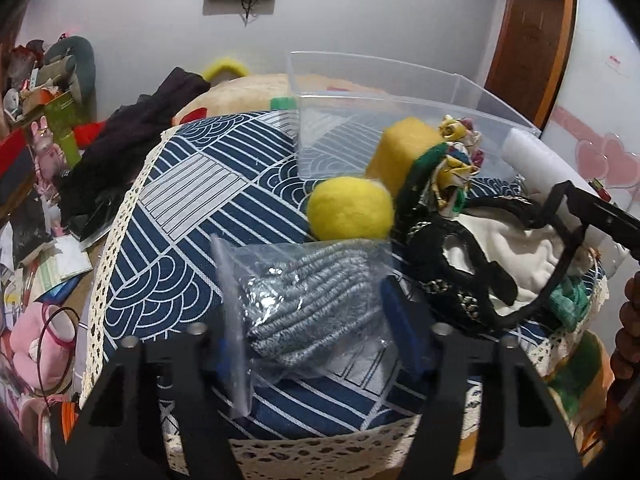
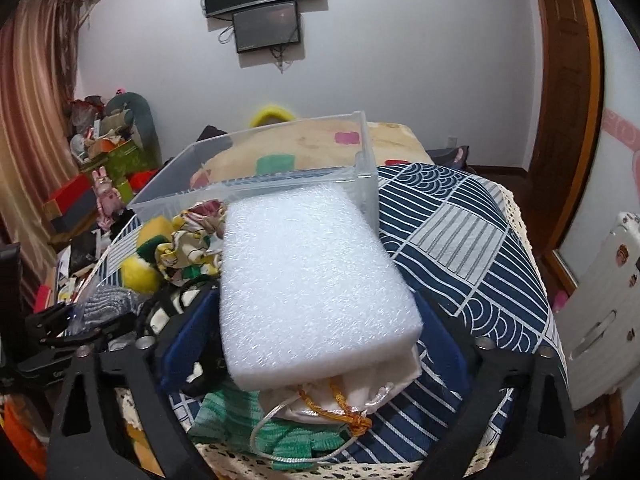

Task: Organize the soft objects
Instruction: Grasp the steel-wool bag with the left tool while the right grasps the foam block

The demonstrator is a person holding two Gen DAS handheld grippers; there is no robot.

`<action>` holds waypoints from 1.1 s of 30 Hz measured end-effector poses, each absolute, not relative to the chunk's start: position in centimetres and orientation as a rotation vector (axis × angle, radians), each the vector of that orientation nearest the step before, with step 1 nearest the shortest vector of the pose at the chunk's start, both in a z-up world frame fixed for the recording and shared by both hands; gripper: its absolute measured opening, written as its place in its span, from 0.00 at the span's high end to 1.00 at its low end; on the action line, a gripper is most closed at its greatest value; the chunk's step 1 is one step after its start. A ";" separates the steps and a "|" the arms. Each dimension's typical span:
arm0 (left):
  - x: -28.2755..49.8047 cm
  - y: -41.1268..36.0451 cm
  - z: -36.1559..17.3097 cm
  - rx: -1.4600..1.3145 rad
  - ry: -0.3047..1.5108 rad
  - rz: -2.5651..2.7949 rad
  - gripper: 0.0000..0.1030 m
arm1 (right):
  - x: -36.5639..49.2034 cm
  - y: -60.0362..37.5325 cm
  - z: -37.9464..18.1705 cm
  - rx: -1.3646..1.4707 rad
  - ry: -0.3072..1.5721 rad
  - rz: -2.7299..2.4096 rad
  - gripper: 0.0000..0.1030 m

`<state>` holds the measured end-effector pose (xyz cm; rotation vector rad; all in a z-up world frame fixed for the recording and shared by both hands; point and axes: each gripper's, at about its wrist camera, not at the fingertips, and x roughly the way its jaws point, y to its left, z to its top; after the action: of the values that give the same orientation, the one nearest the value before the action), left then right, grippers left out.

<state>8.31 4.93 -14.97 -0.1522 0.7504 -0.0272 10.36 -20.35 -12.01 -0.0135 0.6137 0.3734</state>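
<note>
My left gripper (image 1: 316, 316) is open around a clear bag of grey knit (image 1: 308, 300) lying on the blue patterned cloth (image 1: 180, 200). Behind it lie a yellow felt ball (image 1: 350, 210), a yellow sponge (image 1: 400, 152), a floral scrunchie (image 1: 456, 160) and a black lace piece (image 1: 452, 264) on white cloth. A clear plastic bin (image 1: 384, 116) stands at the back. My right gripper (image 2: 316, 320) is open around a white foam block (image 2: 308, 272) resting on a white drawstring pouch (image 2: 360, 396) and a green knit cloth (image 2: 256, 428). The bin also shows in the right wrist view (image 2: 248, 168).
The table's lace edge (image 1: 108, 248) drops to a cluttered floor on the left with pink toys (image 1: 36, 340), dark clothes (image 1: 132, 132) and boxes. A bed with a beige blanket (image 2: 304, 148) lies behind. A wooden door (image 2: 568, 80) is at the right.
</note>
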 end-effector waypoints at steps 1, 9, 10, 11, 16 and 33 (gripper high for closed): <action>8.2 4.8 -14.9 -0.149 0.748 -0.033 0.47 | 10.4 -20.2 -12.0 -0.017 0.612 0.377 0.15; 6.5 4.5 -12.9 -0.142 0.695 -0.033 0.54 | 10.1 -19.5 -11.6 -0.071 0.608 0.404 0.15; 6.3 4.5 -12.6 -0.141 0.684 -0.029 0.54 | 10.0 -19.7 -11.6 -0.069 0.612 0.409 0.14; 6.0 4.5 -12.3 -0.140 0.675 -0.028 0.54 | 10.0 -19.9 -11.7 -0.062 0.618 0.416 0.14; 4.9 4.4 -10.8 -0.139 0.636 -0.031 0.54 | 9.8 -21.2 -11.8 -0.021 0.634 0.421 0.05; 3.2 4.3 -5.7 -0.123 0.492 -0.035 0.54 | 8.0 -20.5 -9.5 -0.090 0.506 0.404 0.20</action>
<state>3.19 4.33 -5.75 -0.1229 0.4920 -0.0350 7.98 -20.46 -9.54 -0.0896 0.5057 0.4039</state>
